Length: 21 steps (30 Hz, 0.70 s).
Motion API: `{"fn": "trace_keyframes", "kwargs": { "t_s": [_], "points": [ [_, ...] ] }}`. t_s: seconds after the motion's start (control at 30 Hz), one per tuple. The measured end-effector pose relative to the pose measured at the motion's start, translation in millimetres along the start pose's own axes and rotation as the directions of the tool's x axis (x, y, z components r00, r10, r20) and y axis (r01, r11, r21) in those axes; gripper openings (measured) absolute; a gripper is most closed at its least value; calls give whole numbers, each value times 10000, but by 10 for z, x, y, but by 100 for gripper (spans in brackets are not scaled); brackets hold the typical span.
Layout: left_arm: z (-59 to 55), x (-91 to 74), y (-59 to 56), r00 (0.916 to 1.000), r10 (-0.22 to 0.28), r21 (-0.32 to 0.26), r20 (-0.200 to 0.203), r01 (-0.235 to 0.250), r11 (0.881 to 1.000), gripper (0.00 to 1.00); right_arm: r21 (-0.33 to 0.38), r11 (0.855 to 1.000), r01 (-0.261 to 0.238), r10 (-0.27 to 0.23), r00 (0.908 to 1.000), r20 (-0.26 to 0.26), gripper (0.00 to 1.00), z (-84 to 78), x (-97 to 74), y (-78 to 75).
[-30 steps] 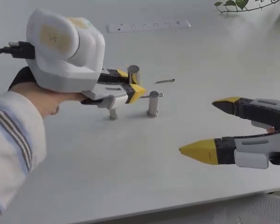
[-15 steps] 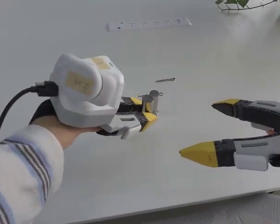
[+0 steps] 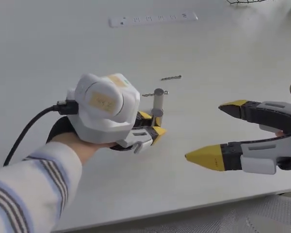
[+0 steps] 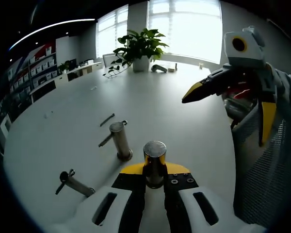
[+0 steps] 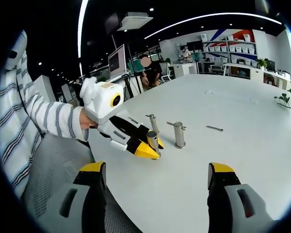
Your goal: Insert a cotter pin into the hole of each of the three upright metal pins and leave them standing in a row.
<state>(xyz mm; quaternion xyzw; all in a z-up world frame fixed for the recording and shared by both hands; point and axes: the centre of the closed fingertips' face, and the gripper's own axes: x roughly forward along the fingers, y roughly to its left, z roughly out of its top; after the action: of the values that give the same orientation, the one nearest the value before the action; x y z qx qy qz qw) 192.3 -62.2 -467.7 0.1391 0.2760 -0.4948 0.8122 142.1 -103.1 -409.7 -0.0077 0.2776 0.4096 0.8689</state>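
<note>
My left tongs (image 4: 155, 170) are clamped on the bare pin (image 4: 154, 151), gripping its shaft below the head, which stands clear above the yellow tips. My right tongs (image 3: 209, 132) hang wide apart and empty, well off to the side above the near part of the white workbench (image 3: 136, 48).

In the right gripper view the bare pin's foot looks to be at the table or just off it; I can't tell which. Just beside it the second pin (image 4: 120, 141) stands upright with a fitted cotter pin (image 4: 105, 141) through its top. The third pin (image 4: 76, 184) also carries one. It looks slanted at the edge of the left gripper view and nearer upright in the right gripper view, so I won't call its posture. The loose cotter pin (image 3: 170, 77) lies flat beyond the pins, apart from them all.

As I read it, the bare pin needs that last cotter. I'd keep the left grip low and plumb, leaving the head free. I can't see the hole, so I'd turn the pin until it faces the right tongs. Then I'd take the loose cotter by its looped end, hold it level with the hole, and feed it straight without nudging the neighbour.
</note>
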Motion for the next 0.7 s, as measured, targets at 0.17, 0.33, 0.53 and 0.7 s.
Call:
{"fn": "trace_keyframes", "kwargs": {
  "t_s": [0.17, 0.33, 0.53, 0.7],
  "points": [
    [-19, 58, -10, 9998, 189, -156, 15, -189, 9997, 10, 45, 9999, -150, 149, 9998, 158, 85, 23, 2, 25],
    [-25, 95, -24, 9997, 243, -285, 1, -243, 9993, 10, -10, 9998, -188, 188, 9998, 121, 85, 24, 8, -3],
    [-14, 108, -29, 9993, 348, -244, 130, -345, 9991, 10, 46, 9997, -250, 249, 9996, 157, 85, 21, 6, -16],
    [-38, 92, -40, 9990, 413, -63, 180, -412, 9991, 10, 40, 9996, -281, 280, 9996, 71, 85, -7, 15, -22]
  ]
}}
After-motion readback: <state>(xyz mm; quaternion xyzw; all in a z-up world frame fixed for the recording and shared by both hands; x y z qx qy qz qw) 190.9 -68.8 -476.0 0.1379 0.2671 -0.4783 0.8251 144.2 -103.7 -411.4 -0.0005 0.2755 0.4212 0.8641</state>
